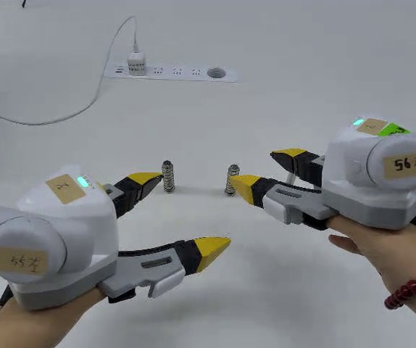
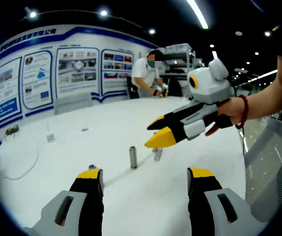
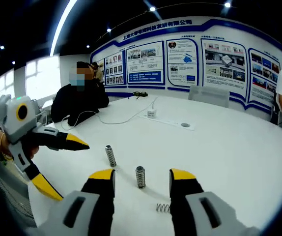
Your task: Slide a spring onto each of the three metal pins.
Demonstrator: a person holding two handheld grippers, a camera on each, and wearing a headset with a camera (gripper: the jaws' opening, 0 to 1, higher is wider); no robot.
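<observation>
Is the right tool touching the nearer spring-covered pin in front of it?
Apart. The right gripper view shows the nearer spring-covered pin framed between the jaws of the open right tool, with bare table on each side.

Am holding L gripper (image 1: 191,210) low and close to body, L hand (image 1: 45,328) cupping it from underneath. Jaws spreading wide, tips pointing fwd and to right. R gripper (image 1: 256,167) hanging higher and further out, R hand (image 1: 378,243) gripping underneath, wrist angling in from right. Its jaws parting too, narrower gap, tips pointing left twd centre. Grippers facing each other, tips apart, not touching.
</observation>
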